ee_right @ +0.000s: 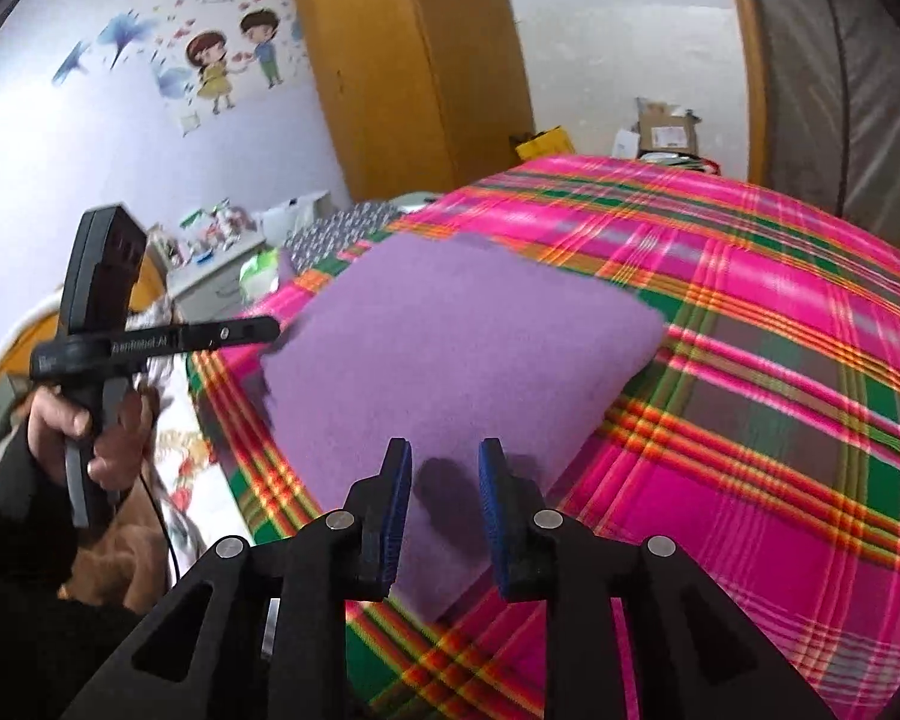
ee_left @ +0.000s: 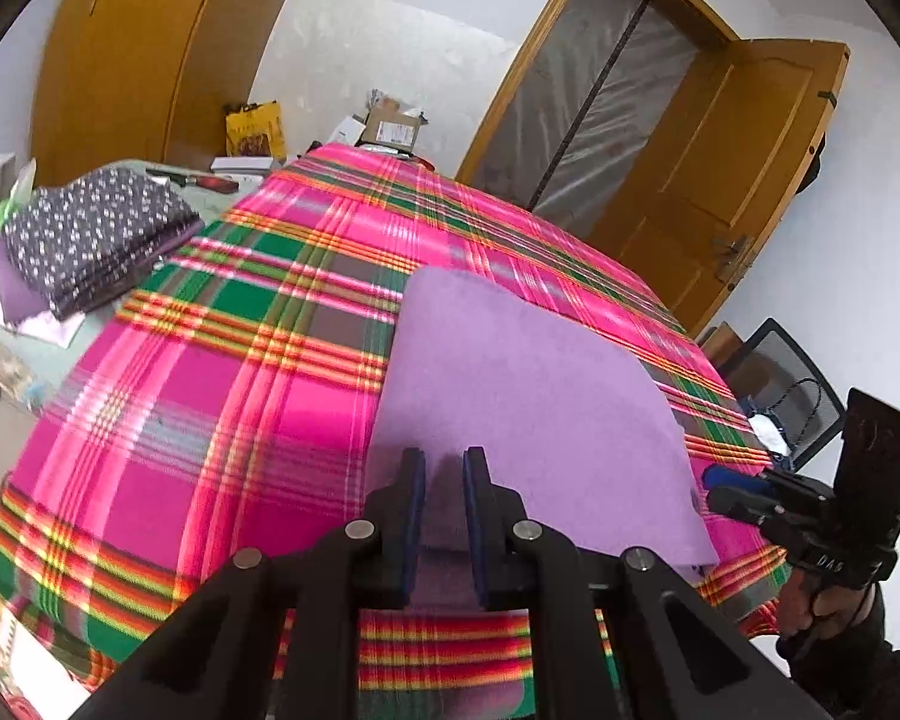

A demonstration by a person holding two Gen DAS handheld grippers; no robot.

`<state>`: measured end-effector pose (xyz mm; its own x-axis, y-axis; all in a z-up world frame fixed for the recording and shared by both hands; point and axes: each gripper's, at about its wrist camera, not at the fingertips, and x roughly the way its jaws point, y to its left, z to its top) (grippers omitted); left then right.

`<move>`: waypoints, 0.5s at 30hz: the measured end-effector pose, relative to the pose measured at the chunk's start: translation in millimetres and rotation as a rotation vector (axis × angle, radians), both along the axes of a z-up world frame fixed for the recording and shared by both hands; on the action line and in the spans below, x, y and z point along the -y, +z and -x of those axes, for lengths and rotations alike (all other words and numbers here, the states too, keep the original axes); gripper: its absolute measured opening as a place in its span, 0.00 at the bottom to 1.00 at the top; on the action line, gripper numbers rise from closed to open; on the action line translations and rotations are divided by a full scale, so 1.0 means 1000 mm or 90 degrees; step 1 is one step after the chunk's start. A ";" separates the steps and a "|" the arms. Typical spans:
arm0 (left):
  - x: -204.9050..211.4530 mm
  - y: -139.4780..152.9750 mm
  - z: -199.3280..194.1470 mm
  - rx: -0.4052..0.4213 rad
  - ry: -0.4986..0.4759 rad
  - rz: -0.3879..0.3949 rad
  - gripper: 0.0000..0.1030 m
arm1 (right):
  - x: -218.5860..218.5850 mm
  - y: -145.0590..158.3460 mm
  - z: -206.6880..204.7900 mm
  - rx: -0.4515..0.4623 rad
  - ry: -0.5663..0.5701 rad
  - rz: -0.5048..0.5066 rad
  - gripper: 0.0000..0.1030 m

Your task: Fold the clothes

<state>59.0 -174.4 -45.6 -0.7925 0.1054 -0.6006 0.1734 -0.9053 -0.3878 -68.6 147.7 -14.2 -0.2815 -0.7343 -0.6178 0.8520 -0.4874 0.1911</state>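
Cloth [ee_left: 510,396] of a plain lilac colour lay spread flat on the bed [ee_left: 210,360], over the pink and green plaid blanket, close to the near edge and toward the near right corner as the left camera saw it. It looked soft, light and limp, a fleecy sort of fabric that would sag from any single grip and drape rather than hold a crease. Its surface seemed slightly fuzzy, so the pads should not slip on it much.

The left claw [ee_left: 444,462] hovered at the cloth's near edge with its jaws a narrow gap apart; lilac fabric showed between them, but whether they pinched it I could not tell. The right claw [ee_right: 444,456] stood over the near right part of the cloth, jaws clearly parted and holding nothing, its shadow falling on the fabric below.

Judging by the way it lay, the best hold would be at two corners of one edge, one claw on each, taking a single layer near the hem so the sheet lifts evenly and can be carried over onto itself. A grip in the middle would only bunch it. A folded dark spotted garment [ee_left: 96,234] rested beyond the bed's far left side, well apart.
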 end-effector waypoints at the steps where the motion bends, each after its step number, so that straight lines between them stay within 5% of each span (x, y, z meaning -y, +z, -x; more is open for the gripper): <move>1: -0.001 0.000 0.003 0.003 0.003 0.006 0.12 | 0.001 0.001 0.002 0.001 -0.009 0.001 0.23; 15: -0.013 -0.007 0.013 0.033 0.009 0.061 0.12 | 0.011 -0.009 0.050 0.078 -0.082 0.011 0.24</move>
<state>45.6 -161.4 -52.3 -0.7615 0.0339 -0.6473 0.2042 -0.9353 -0.2891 -119.1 136.9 -23.5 -0.2964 -0.7083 -0.6407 0.7528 -0.5861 0.2997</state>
